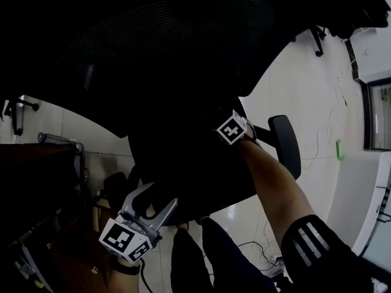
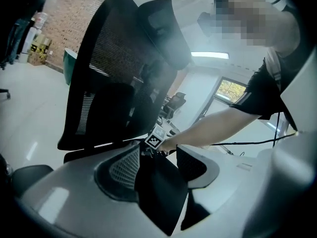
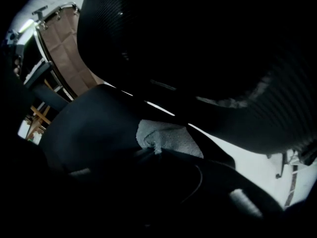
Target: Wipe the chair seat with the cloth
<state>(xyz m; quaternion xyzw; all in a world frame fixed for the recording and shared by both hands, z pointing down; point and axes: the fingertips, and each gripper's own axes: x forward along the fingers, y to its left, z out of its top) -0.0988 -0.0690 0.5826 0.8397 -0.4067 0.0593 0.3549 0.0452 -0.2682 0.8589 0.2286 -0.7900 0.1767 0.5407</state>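
A black office chair fills the head view, its mesh backrest (image 1: pixel 153 41) above the dark seat (image 1: pixel 183 176). My right gripper, seen by its marker cube (image 1: pixel 232 129), reaches over the seat's far right part; its jaws are lost in the dark there. In the right gripper view the right gripper (image 3: pixel 151 150) is shut on a bunched grey cloth (image 3: pixel 171 137) that lies against the seat (image 3: pixel 94 128) near the backrest's foot. My left gripper (image 1: pixel 160 195) is at the seat's front left edge, open, with the black seat edge (image 2: pixel 158 182) between its spread jaws.
The chair's right armrest (image 1: pixel 286 142) sticks out beside my right arm. A metal-railed cart (image 1: pixel 61 140) stands at the left. Cables (image 1: pixel 256 249) and a small green object (image 1: pixel 339 149) lie on the pale floor. White furniture (image 1: pixel 366 188) lines the right side.
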